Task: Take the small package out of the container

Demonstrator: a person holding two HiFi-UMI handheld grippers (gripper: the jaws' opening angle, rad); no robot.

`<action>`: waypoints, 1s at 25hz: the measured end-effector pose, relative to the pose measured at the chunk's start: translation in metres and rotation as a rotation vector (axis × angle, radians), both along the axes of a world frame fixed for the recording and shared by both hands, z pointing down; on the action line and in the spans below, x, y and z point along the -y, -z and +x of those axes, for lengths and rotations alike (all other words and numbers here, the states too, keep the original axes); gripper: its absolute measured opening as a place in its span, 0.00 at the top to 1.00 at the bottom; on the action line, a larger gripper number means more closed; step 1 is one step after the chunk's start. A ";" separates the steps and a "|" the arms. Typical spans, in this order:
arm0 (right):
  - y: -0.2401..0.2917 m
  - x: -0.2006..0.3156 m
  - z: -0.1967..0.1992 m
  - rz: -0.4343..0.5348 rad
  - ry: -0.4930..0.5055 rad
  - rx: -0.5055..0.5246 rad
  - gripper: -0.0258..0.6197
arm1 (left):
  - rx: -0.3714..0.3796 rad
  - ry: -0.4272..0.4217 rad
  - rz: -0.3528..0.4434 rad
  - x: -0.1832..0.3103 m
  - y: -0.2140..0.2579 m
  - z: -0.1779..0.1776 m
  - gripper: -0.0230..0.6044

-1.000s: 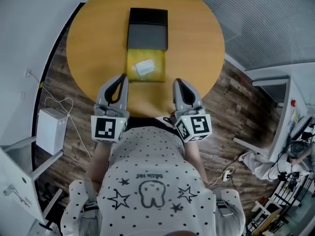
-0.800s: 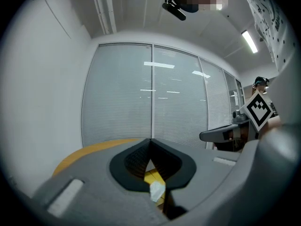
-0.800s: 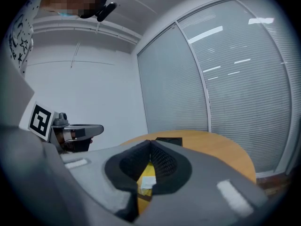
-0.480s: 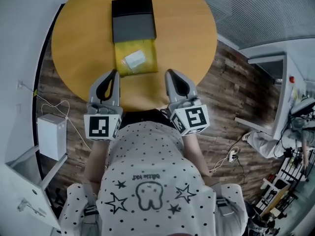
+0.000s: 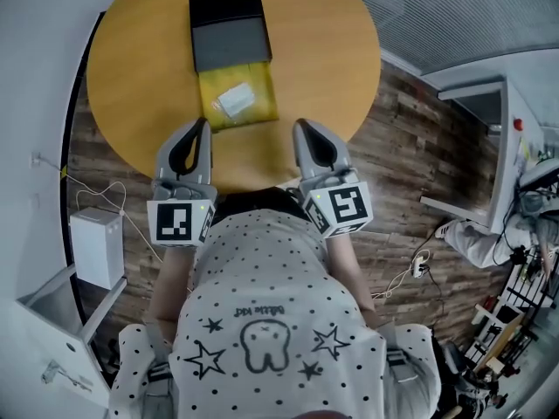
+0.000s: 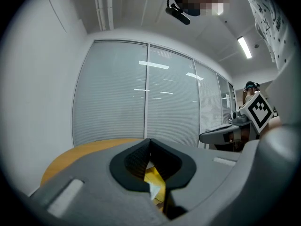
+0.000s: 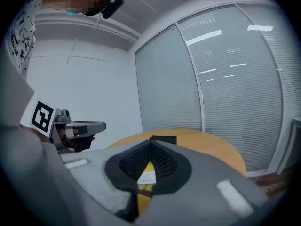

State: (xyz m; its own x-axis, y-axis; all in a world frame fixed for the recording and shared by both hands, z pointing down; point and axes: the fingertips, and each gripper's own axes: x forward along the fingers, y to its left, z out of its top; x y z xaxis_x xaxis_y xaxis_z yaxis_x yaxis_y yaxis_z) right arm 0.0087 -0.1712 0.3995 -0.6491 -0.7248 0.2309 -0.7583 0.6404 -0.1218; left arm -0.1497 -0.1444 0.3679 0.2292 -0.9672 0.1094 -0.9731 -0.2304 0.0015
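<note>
A dark box [image 5: 227, 29] lies on the round wooden table [image 5: 323, 51], its near part grey. Against its near end sits a flat yellow piece [image 5: 253, 112] with a small white package [image 5: 235, 101] on it. My left gripper [image 5: 197, 127] and right gripper [image 5: 302, 129] hover at the table's near edge, one on each side of the yellow piece. Both are shut and hold nothing. In the left gripper view the jaws of the left gripper [image 6: 150, 140] meet, with yellow [image 6: 156, 179] showing below. In the right gripper view the right gripper [image 7: 151, 140] looks the same, with the white package [image 7: 146, 177] beyond.
A white box [image 5: 96, 247] with a cable stands on the wood floor at the left. Desks and another person [image 5: 476, 238] are at the right. Glass walls with blinds stand behind the table. The left gripper [image 7: 77, 126] shows in the right gripper view.
The head view has shifted, so the table and box sit higher and further left in the picture. Both grippers keep the same stance by the table's near edge, still shut.
</note>
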 end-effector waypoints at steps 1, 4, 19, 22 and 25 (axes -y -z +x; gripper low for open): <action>0.001 -0.001 -0.002 0.003 -0.002 0.001 0.95 | 0.003 0.000 0.001 -0.001 0.001 -0.002 0.95; 0.003 -0.004 -0.004 0.011 -0.007 0.000 0.95 | 0.006 0.002 0.006 -0.002 0.003 -0.007 0.95; 0.014 -0.015 0.017 0.028 -0.047 0.009 0.95 | 0.003 -0.015 0.012 -0.013 0.009 0.007 0.95; 0.011 -0.016 0.019 0.027 -0.048 0.002 0.95 | 0.001 -0.006 0.006 -0.017 0.006 0.005 0.95; 0.009 -0.021 0.019 0.021 -0.041 -0.002 0.95 | 0.000 0.007 -0.002 -0.024 0.001 0.001 0.95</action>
State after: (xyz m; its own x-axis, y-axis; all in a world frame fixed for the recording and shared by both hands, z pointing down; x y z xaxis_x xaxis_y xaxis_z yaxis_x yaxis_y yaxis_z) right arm 0.0279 -0.1505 0.3901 -0.6184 -0.7552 0.2171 -0.7841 0.6113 -0.1072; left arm -0.1483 -0.1209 0.3672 0.2222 -0.9686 0.1115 -0.9748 -0.2233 0.0025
